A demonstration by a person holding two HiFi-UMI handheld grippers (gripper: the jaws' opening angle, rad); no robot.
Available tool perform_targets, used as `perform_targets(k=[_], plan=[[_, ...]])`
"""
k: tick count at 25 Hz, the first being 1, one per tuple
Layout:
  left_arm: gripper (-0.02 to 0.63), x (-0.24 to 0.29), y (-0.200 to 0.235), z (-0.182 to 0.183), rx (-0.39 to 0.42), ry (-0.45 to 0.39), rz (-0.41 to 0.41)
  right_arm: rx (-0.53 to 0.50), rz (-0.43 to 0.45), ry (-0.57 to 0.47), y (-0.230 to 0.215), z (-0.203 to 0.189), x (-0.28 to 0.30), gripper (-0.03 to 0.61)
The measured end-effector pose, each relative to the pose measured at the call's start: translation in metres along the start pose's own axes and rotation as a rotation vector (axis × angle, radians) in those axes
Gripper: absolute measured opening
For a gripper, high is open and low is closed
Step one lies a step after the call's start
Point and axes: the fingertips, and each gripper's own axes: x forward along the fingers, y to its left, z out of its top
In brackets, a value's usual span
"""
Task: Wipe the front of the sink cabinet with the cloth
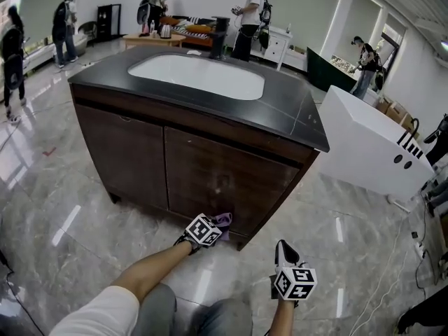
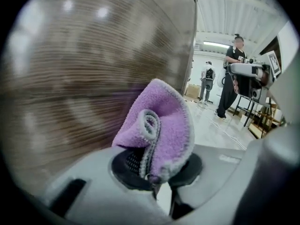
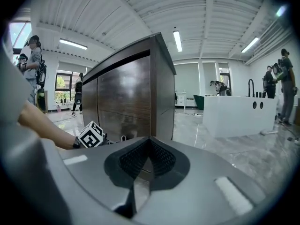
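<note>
A dark wood sink cabinet [image 1: 210, 170] with a black top and white basin stands before me. My left gripper [image 1: 210, 228] is low at the bottom of the right door, shut on a purple cloth [image 1: 223, 220]. In the left gripper view the folded purple cloth [image 2: 161, 128] is pinched between the jaws and held against the wood front [image 2: 93, 69]. My right gripper [image 1: 285, 256] hangs right of it, off the cabinet, shut and empty. In the right gripper view the cabinet's corner [image 3: 154, 93] rises ahead, with the left gripper's marker cube [image 3: 90, 135] at lower left.
A white counter [image 1: 367, 145] stands to the right of the cabinet. Polished marble floor [image 1: 63, 208] surrounds it. Several people stand at the back of the room and along the left. Cables trail on the floor at right [image 1: 392, 271].
</note>
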Motion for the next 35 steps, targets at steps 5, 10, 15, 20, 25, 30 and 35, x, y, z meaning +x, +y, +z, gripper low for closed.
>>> perform_targets(k=[5, 10, 15, 20, 25, 30, 35], plan=[[0.046, 0.021, -0.029, 0.018, 0.014, -0.029, -0.033, 0.003, -0.018, 0.004, -0.003, -0.005, -0.013, 0.008], [0.046, 0.03, -0.055, 0.043, 0.044, -0.085, -0.086, -0.005, -0.031, 0.009, -0.004, -0.008, -0.025, 0.008], [0.046, 0.021, -0.089, 0.076, 0.093, -0.16, -0.203, -0.016, -0.032, 0.001, -0.001, 0.0, -0.032, 0.008], [0.046, -0.007, -0.121, 0.107, 0.195, -0.203, -0.31, -0.029, -0.027, -0.035, -0.001, 0.025, -0.036, 0.008], [0.046, -0.061, -0.113, 0.136, 0.235, -0.293, -0.288, -0.047, 0.017, -0.069, 0.021, 0.051, -0.024, 0.008], [0.046, -0.134, -0.082, 0.155, 0.239, -0.377, -0.187, -0.073, 0.112, -0.095, 0.067, 0.078, 0.002, 0.008], [0.046, -0.216, -0.046, 0.153, 0.235, -0.414, -0.045, -0.134, 0.227, -0.119, 0.128, 0.106, 0.022, 0.008]])
